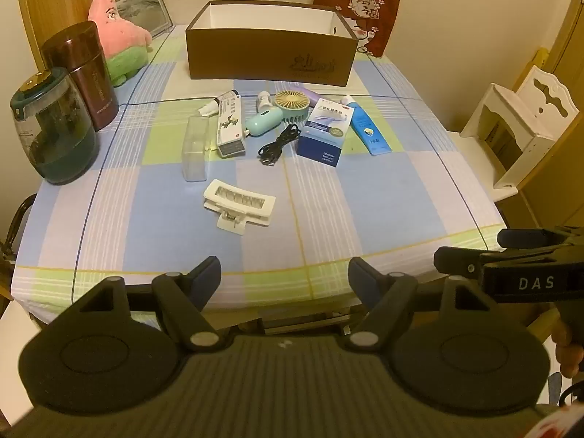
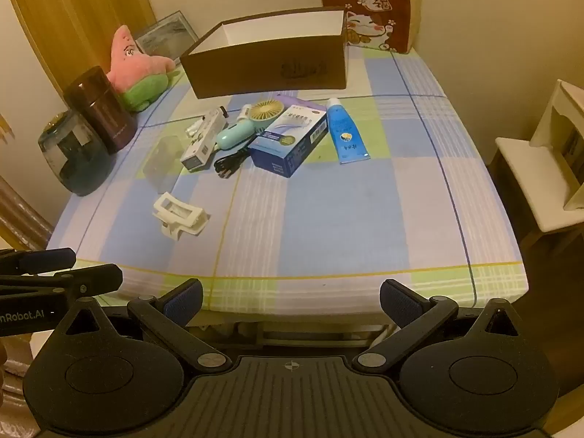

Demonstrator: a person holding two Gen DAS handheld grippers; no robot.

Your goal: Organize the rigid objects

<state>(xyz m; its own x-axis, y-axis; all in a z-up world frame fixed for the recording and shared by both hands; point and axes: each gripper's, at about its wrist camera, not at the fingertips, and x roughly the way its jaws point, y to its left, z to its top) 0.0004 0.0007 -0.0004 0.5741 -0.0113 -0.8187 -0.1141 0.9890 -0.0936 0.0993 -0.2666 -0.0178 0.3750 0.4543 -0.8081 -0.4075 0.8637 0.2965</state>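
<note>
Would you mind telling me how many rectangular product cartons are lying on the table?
2. The long white carton lies left in the clutter, beside the mint case. The blue-and-white carton lies right of the black cable, next to the blue tube. Others may be hidden.

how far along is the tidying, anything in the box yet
Done: nothing that shows; the visible inside of the brown box is bare. In hand: nothing; the left gripper and right gripper hang at the near table edge with jaws open and empty. Left: the white hair clip, clear case, black cable, blue carton, blue tube and fan all lie on the checked cloth.
</note>
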